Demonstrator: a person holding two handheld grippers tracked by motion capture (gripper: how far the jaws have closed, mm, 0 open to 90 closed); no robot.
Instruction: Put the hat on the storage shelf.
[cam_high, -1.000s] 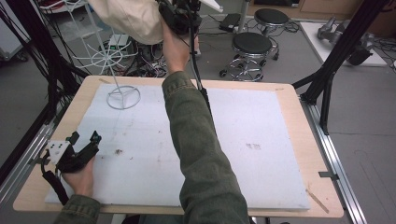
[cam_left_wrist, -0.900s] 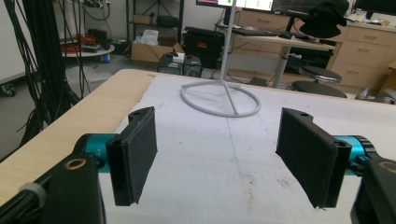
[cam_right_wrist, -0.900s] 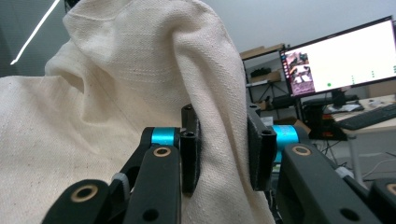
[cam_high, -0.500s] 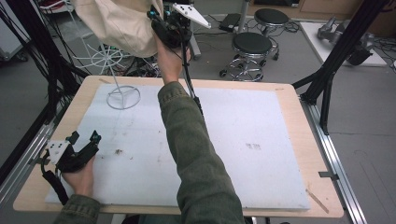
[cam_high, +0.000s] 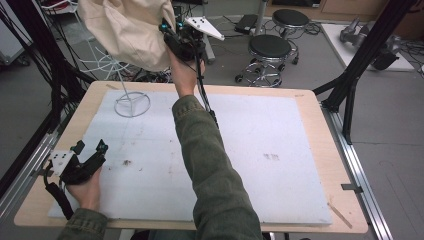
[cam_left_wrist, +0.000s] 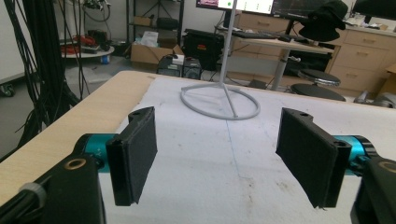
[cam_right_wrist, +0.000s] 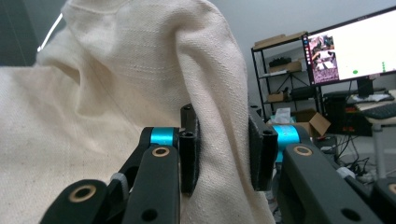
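A cream cloth bag (cam_high: 129, 30) hangs high above the table's far left, draped over the top of a white wire stand (cam_high: 132, 104). My right gripper (cam_high: 172, 37) is raised up there and shut on a fold of the bag (cam_right_wrist: 219, 140). The stand's ring base (cam_left_wrist: 219, 100) rests on the white mat. My left gripper (cam_high: 90, 150) lies low at the table's near left corner, open, with nothing between its pads (cam_left_wrist: 135, 156).
The white mat (cam_high: 260, 150) covers most of the wooden table (cam_high: 320, 107). Black stools (cam_high: 270, 47) and cables stand on the floor beyond the far edge. Black frame posts (cam_high: 350, 75) rise at both sides.
My right gripper has carried the bag leftward and a little lower over the stand's top. The left gripper has stayed put.
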